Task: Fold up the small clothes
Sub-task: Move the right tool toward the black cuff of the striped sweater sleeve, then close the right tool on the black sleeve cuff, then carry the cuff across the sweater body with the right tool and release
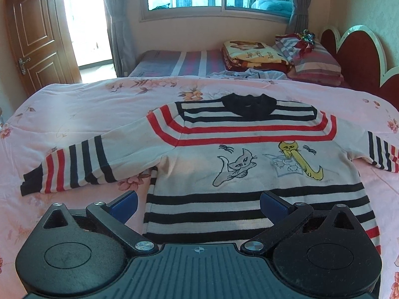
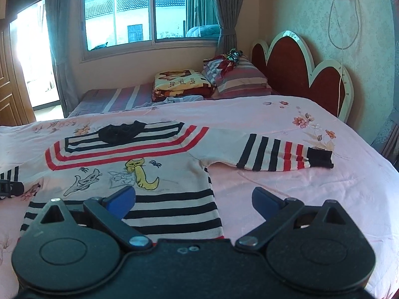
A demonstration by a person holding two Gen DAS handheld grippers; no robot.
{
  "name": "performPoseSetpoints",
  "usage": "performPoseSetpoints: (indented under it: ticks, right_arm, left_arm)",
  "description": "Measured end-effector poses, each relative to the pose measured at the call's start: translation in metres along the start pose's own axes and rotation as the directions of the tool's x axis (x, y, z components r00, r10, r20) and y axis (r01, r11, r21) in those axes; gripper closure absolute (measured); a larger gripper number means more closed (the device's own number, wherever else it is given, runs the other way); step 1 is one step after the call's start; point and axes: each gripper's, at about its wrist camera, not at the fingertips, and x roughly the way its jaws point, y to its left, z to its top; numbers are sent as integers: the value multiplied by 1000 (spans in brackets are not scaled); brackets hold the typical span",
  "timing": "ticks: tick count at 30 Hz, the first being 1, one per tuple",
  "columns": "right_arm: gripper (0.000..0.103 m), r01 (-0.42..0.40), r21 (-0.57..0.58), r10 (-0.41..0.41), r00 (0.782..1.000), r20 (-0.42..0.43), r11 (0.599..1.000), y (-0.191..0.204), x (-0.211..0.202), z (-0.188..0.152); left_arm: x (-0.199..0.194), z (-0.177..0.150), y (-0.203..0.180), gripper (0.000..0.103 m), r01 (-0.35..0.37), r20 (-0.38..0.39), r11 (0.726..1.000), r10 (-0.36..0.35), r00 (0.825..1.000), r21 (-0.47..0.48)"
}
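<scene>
A small white sweater [image 1: 249, 164] with black and red stripes, a black collar and cat drawings lies flat, face up, on the pink floral bedspread [image 1: 82, 109], both sleeves spread out. My left gripper [image 1: 198, 205] is open and empty above the sweater's lower left hem. In the right wrist view the sweater [image 2: 139, 174] lies ahead and left, its right sleeve [image 2: 281, 154] stretched to the right. My right gripper [image 2: 193, 200] is open and empty over the sweater's lower right hem corner.
Folded blankets [image 1: 251, 54] and striped pillows [image 1: 314, 59] lie at the far end by the red scalloped headboard [image 2: 304, 74]. A second striped bed [image 1: 179, 62] stands under the window. A wooden door [image 1: 32, 39] is at the far left.
</scene>
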Motion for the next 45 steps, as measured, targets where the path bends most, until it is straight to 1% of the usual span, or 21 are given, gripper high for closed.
performPoseSetpoints:
  ticks: [3, 5, 7, 8, 9, 11, 16, 18, 20, 25, 29, 32, 35, 37, 38, 39, 40, 42, 44, 45]
  right_arm:
    - [7, -6, 26, 6, 1000, -25, 1000, -16, 26, 4]
    - [8, 1, 16, 0, 999, -33, 1000, -27, 43, 8]
    - [14, 7, 12, -6, 998, -56, 1000, -40, 63, 12]
    - [20, 4, 19, -3, 998, -70, 1000, -48, 73, 15]
    - [23, 3, 29, -1, 997, -80, 1000, -56, 82, 18]
    - [23, 15, 42, -11, 995, -94, 999, -74, 100, 22]
    - [31, 66, 90, -52, 989, -141, 994, -123, 141, 26]
    - [41, 93, 95, -77, 984, -160, 991, -141, 156, 26]
    - [45, 119, 114, -97, 979, -177, 986, -160, 170, 26]
    - [45, 179, 195, -135, 966, -220, 964, -205, 199, 27]
    - [45, 201, 274, -131, 958, -254, 941, -232, 220, 26]
    - [45, 198, 331, -115, 960, -256, 923, -248, 234, 27]
    - [46, 198, 390, -111, 966, -234, 900, -259, 242, 32]
    - [60, 222, 416, -136, 965, -225, 882, -265, 247, 35]
    - [70, 233, 423, -151, 964, -220, 876, -267, 249, 36]
    - [75, 231, 424, -151, 965, -214, 876, -269, 251, 38]
    - [78, 225, 425, -149, 967, -204, 877, -270, 252, 39]
    - [89, 221, 409, -156, 970, -185, 885, -268, 252, 41]
    - [94, 205, 384, -158, 976, -151, 900, -261, 249, 46]
    - [94, 189, 368, -154, 981, -121, 910, -255, 245, 50]
  left_arm:
    - [16, 6, -16, 0, -17, -3, 1000, 17, 1000, 10]
    - [26, 11, -28, 0, -31, -12, 999, 31, 999, 8]
    - [37, 17, -39, 0, -35, -22, 999, 35, 999, -3]
    - [42, 19, -45, 0, -37, -27, 999, 37, 999, -10]
    - [48, 21, -51, 0, -36, -31, 999, 35, 999, -12]
    - [59, 25, -65, 0, -34, -37, 999, 34, 999, -11]
    - [90, 31, -99, 0, -32, -50, 999, 32, 998, 3]
    - [102, 33, -111, 0, -32, -63, 999, 32, 998, 4]
    - [113, 35, -121, 0, -39, -70, 999, 39, 997, 7]
    - [129, 42, -138, 0, -54, -81, 998, 55, 995, 17]
    - [132, 44, -145, 0, -65, -75, 997, 67, 995, 32]
    - [133, 45, -146, 0, -71, -81, 997, 73, 994, 33]
    - [134, 46, -141, 0, -62, -76, 998, 63, 995, 15]
    - [133, 46, -137, 0, -50, -68, 999, 50, 996, -2]
    - [133, 46, -136, 0, -49, -63, 999, 48, 997, -9]
    - [134, 47, -133, 0, -47, -58, 999, 46, 997, -14]
    - [134, 47, -132, 0, -46, -56, 999, 45, 997, -17]
    - [135, 48, -128, 0, -40, -55, 999, 39, 998, -20]
    - [135, 50, -125, 0, -37, -49, 999, 36, 998, -18]
    - [135, 51, -122, 0, -31, -48, 999, 30, 998, -18]
